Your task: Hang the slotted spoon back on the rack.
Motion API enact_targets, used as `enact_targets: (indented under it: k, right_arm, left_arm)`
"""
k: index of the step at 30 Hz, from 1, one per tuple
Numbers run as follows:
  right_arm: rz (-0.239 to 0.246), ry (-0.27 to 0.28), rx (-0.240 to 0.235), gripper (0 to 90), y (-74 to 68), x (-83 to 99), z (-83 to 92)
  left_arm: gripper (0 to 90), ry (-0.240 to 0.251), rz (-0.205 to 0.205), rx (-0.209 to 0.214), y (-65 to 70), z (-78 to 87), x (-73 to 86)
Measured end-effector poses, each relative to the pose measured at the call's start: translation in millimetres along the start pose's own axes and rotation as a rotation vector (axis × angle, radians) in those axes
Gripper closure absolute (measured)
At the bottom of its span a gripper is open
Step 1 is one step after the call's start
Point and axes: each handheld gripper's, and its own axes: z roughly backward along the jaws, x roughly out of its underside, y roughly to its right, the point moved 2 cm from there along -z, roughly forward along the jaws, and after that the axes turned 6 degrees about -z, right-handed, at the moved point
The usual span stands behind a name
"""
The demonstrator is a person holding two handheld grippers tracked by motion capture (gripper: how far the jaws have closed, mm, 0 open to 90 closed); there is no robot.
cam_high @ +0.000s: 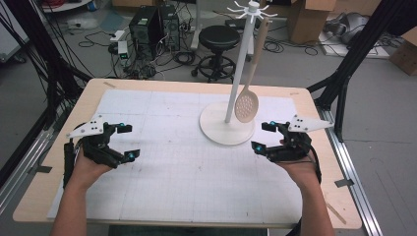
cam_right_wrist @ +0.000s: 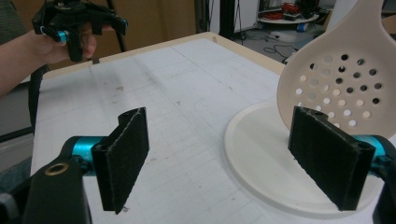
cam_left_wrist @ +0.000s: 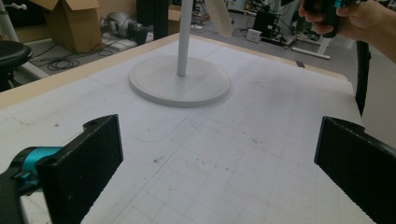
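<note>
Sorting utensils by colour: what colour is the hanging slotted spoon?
Beige spoon, dotted with round holes; the right gripper view shows it best.

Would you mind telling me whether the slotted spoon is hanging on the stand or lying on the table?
Hanging. The slotted spoon dangles from a hook atop the stand, its perforated bowl above the round base.

The slotted spoon is cut off at the top and right edges of the right gripper view, its handle unseen. In the left gripper view the stand's pole is cropped by the top edge, and only a blurred sliver of the spoon is seen.
</note>
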Motion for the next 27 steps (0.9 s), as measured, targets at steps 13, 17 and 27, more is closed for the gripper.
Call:
enact_targets:
  k: [13,17,27]
  right_arm:
    - [-0.007,-0.012,-0.016,15.3,-7.9,21.0,-1.2]
    - [-0.02,-0.036,-0.017,13.9,-8.2,31.1,-1.8]
    - [-0.042,-0.041,-0.013,11.5,-7.2,36.3,-3.3]
  left_arm:
    - [1.7,0.018,0.0,0.005,-1.8,-1.0,0.0]
    - [1.7,0.023,0.0,0.009,-1.6,-1.7,-0.1]
    - [1.7,0.019,-0.008,0.018,1.2,-3.4,-0.7]
